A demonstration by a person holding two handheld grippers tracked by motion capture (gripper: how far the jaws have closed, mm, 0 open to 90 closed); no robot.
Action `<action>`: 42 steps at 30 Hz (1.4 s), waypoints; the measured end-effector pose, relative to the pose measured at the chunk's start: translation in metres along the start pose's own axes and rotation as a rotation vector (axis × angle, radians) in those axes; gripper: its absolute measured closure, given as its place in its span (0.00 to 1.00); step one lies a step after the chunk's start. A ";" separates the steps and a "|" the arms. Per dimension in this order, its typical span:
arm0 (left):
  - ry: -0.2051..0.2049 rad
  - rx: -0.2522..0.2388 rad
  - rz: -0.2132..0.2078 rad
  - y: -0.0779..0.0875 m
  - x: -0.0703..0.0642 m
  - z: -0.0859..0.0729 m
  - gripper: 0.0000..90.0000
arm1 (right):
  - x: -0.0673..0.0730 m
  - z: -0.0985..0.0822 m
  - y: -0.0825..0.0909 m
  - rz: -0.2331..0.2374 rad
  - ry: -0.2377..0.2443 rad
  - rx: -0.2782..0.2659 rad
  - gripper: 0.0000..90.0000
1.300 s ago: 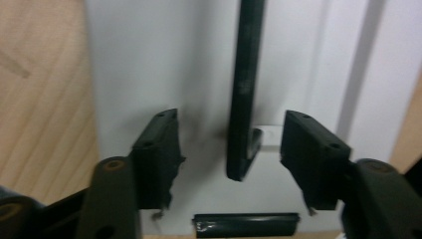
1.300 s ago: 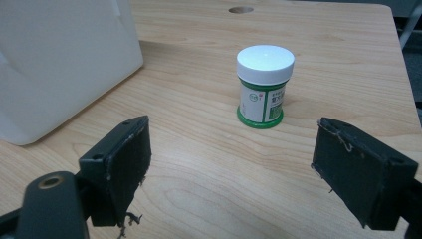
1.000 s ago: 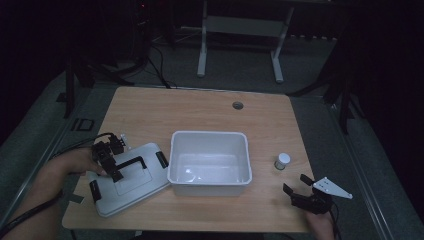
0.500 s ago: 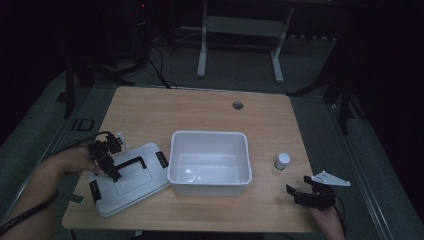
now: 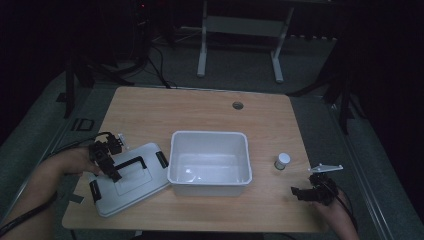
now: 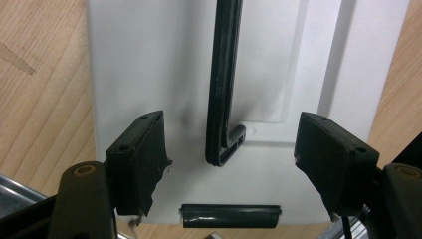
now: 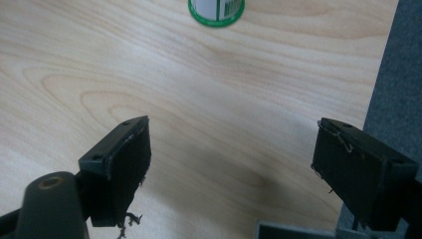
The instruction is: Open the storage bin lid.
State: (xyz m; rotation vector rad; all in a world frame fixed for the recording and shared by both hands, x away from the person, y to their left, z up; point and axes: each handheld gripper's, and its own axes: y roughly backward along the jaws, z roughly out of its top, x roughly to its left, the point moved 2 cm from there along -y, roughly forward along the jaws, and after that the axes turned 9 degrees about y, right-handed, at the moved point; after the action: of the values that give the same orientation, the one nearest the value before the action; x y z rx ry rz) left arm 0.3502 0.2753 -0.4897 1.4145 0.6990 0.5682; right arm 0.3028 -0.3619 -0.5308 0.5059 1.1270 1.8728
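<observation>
Your left gripper [image 6: 229, 159] hangs over the white lid [image 6: 149, 74], which covers the middle of the frame with wooden table [image 6: 40, 89] at both sides. Its jaws stand apart, pressing on nothing. The lid's black handle [image 6: 224, 84] runs down from the top centre and ends between them. A black latch [image 6: 230, 215] lies at bottom centre.

A wooden table [image 5: 200, 112] with rounded corners carries everything. A small round grommet hole [image 5: 238, 105] sits near its far edge. A white open tub [image 5: 210, 162] stands around the middle, toward the near side. Just left of it, touching its near left corner, a grey lid [image 5: 127, 180] lies flat and turned askew, with a black handle [image 5: 129, 162] on top and black clips at its ends. A small jar [image 5: 282, 160] stands right of the tub, apart from it.
</observation>
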 end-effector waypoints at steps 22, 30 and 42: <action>0.002 -0.008 -0.014 0.000 -0.003 -0.001 0.35 | -0.016 0.036 0.003 0.061 0.045 0.347 0.17; 0.032 0.013 -0.022 -0.002 -0.003 0.003 0.26 | -0.014 0.059 0.001 0.063 0.087 0.370 0.16; 0.070 0.051 -0.035 -0.011 -0.002 0.001 0.15 | -0.009 0.082 -0.010 0.077 0.112 0.364 0.15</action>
State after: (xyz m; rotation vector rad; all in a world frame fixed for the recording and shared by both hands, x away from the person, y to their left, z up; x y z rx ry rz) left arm 0.3489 0.2729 -0.5006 1.4320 0.7975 0.5780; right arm 0.3701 -0.3261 -0.4968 0.6609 1.5554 1.7847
